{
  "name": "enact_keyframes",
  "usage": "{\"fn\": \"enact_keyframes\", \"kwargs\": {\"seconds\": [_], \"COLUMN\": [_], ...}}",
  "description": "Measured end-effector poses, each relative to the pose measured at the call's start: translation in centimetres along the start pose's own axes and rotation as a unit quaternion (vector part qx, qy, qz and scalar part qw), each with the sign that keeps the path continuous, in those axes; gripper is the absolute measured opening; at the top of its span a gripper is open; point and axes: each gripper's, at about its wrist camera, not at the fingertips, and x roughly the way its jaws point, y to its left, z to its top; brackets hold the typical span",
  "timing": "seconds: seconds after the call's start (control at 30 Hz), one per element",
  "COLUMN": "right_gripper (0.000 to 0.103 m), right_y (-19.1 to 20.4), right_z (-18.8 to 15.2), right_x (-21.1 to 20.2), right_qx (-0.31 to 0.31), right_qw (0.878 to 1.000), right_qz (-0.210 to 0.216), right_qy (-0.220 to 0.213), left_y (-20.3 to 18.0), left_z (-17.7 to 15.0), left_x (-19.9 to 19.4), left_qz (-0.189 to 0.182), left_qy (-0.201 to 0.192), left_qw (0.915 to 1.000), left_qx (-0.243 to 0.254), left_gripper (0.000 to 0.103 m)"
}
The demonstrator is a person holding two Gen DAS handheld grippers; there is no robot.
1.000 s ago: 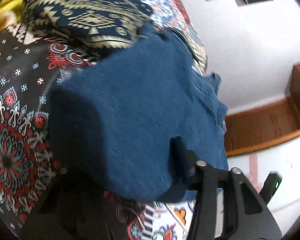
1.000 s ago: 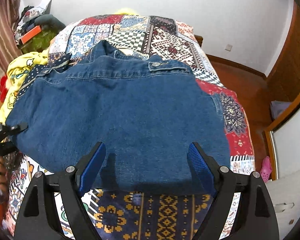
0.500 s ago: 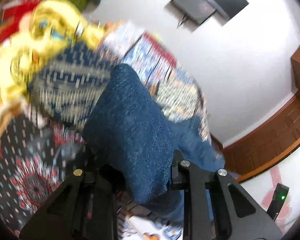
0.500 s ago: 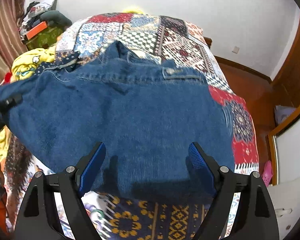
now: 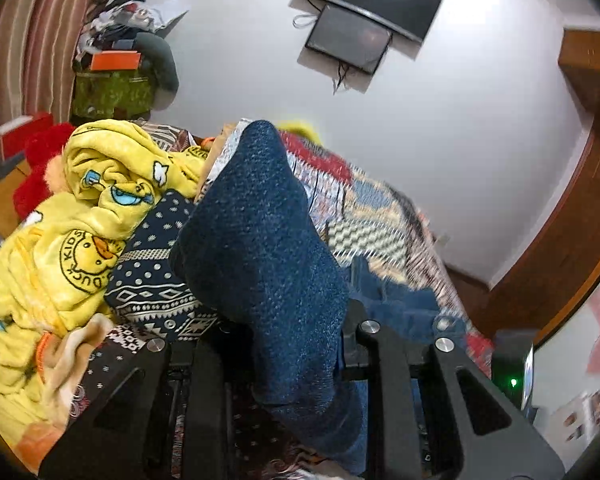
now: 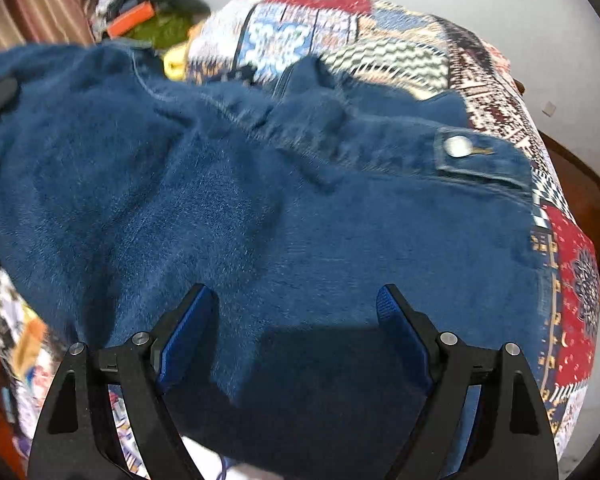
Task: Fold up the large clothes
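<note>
Left wrist view shows, from its left side across, a crumpled yellow blanket (image 5: 64,248) with duck prints, then a thick fold of the blue denim jacket (image 5: 260,248) rising between the fingers of the left gripper (image 5: 284,332), which have just been closing and are now clenched on it. Right wrist view shows the jacket spread over the patchwork bed (image 6: 384,40), its left edge lifted, its buttoned tab (image 6: 480,156) lying flat to the right. The right gripper (image 6: 296,312) hangs over the near hem, fingers spread wide and grasping nothing (the cloth lies below them, not pinched). Denim like this should be heavy and fairly stiff, holding a crease but sagging from a single corner, so the free hem near the right fingers looks the sensible second hold.
</note>
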Motion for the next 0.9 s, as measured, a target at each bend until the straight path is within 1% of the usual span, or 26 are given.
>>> {"fn": "enact_keyframes", "kwargs": {"seconds": [0.07, 0.13, 0.2, 0.3, 0.4, 0.47, 0.6, 0.73, 0.8, 0.87, 0.9], "right_gripper": [0.084, 0.086, 0.086, 0.086, 0.086, 0.086, 0.086, 0.086, 0.086, 0.086, 0.086], "right_y": [0.0, -0.9, -1.7, -2.8, -4.7, -5.9, -8.7, -11.8, -13.4, -14.9, -15.8], "right_z": [-0.4, -0.8, -0.9, -0.8, -1.3, -2.4, -5.1, -7.8, -9.3, -10.9, -11.4], "right_x": [1.1, 1.1, 0.8, -0.2, -2.4, -4.5, -8.1, -11.1, -12.4, -13.5, -13.9], "right_qx": [-0.003, 0.005, 0.013, 0.034, 0.060, 0.073, 0.092, 0.118, 0.137, 0.160, 0.171], "right_qw": [1.000, 1.000, 0.999, 0.998, 0.997, 0.996, 0.994, 0.989, 0.985, 0.980, 0.978], "right_qz": [0.002, 0.016, 0.034, 0.050, 0.054, 0.041, -0.011, -0.058, -0.078, -0.092, -0.096], "right_qy": [0.011, 0.009, 0.013, 0.024, 0.000, -0.020, -0.050, -0.069, -0.073, -0.078, -0.078], "left_y": [-0.5, -1.2, -1.8, -3.6, -6.5, -8.5, -13.6, -18.9, -21.5, -23.7, -24.3], "left_z": [-0.7, -1.0, -0.7, -0.3, -0.1, -0.3, -1.1, -3.1, -5.1, -8.1, -9.3], "left_x": [0.3, 0.4, 0.2, 0.1, 0.0, 0.2, 1.3, 2.4, 3.2, 4.2, 4.6], "left_qz": [0.015, 0.017, 0.008, -0.006, -0.032, -0.051, -0.093, -0.142, -0.162, -0.178, -0.183], "left_qy": [0.001, -0.004, -0.006, -0.012, -0.019, -0.024, -0.016, 0.003, 0.027, 0.062, 0.078], "left_qw": [0.9996, 0.9993, 0.9992, 0.9978, 0.9948, 0.9925, 0.9863, 0.9739, 0.9627, 0.9460, 0.9391], "left_qx": [0.022, 0.032, 0.040, 0.065, 0.095, 0.109, 0.136, 0.177, 0.215, 0.263, 0.280], "left_gripper": [0.024, 0.024, 0.024, 0.024, 0.024, 0.024, 0.023, 0.023, 0.023, 0.023, 0.023]}}
